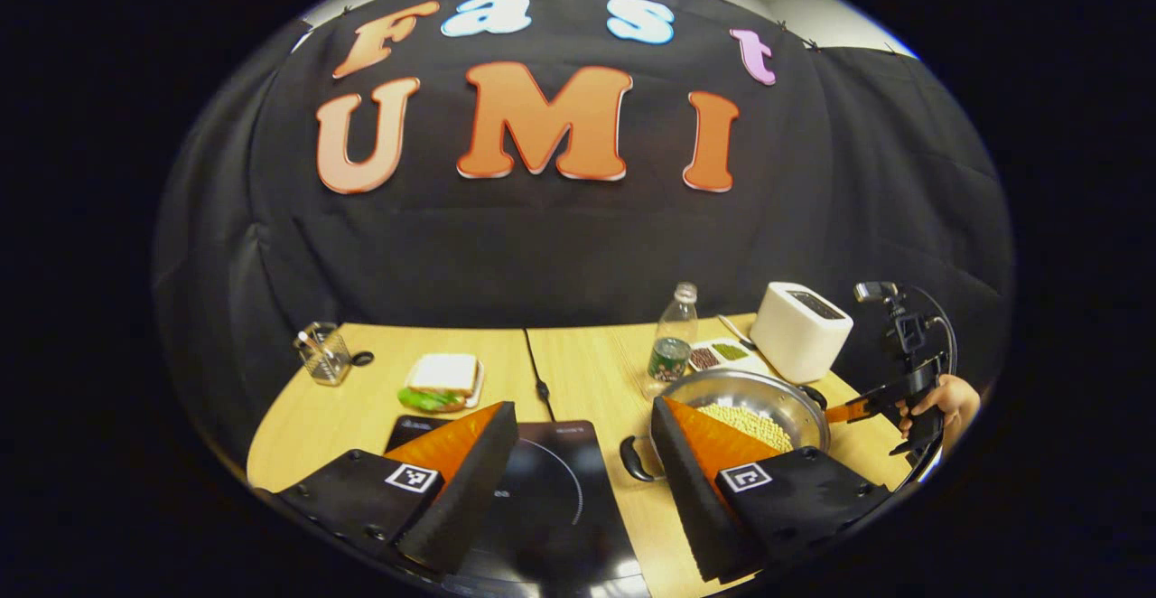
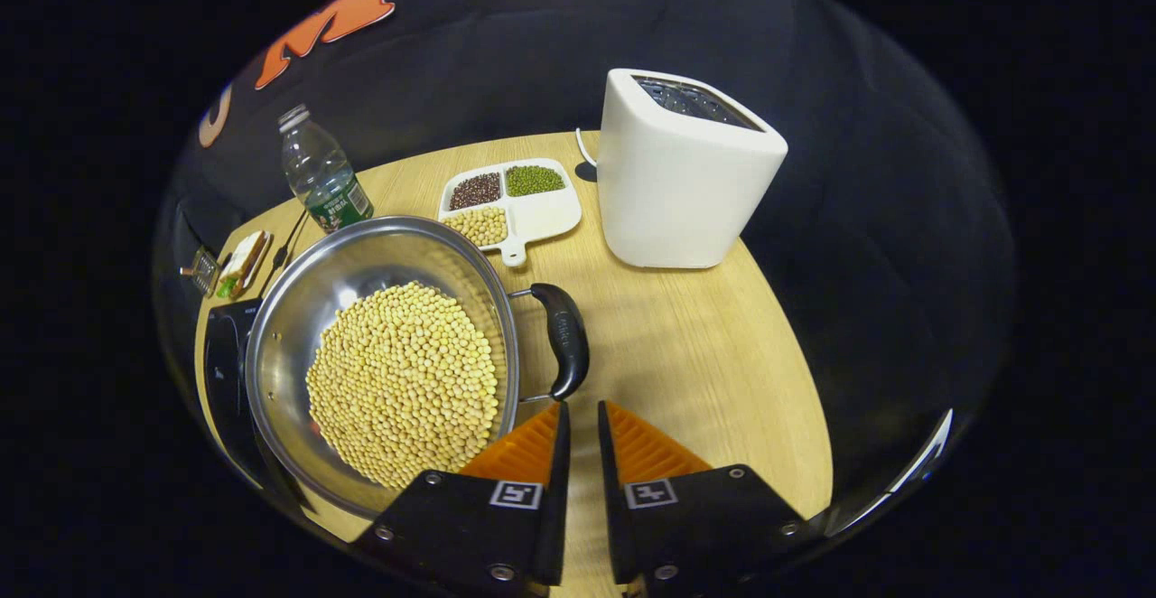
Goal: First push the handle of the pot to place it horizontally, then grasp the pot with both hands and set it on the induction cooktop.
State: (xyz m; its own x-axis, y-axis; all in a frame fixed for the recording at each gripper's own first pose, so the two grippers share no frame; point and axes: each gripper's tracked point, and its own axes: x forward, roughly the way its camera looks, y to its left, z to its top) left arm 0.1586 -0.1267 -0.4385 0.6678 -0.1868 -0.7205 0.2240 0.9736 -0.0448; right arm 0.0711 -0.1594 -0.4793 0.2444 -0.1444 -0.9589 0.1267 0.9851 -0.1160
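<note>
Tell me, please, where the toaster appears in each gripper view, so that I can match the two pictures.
Left gripper view: the toaster stands small at the right, on the table's far edge, behind the pot.
Right gripper view: the toaster stands large at upper centre-right, beyond the pot.
Shared landmark: the divided dish of beans lies between bottle and toaster.

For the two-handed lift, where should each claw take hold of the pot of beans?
By its two loop handles: the black handle at the right claw, and the opposite handle beside the left claw. Each stands clear of the steel pot wall, so come in from outside and close across the grip.
</note>
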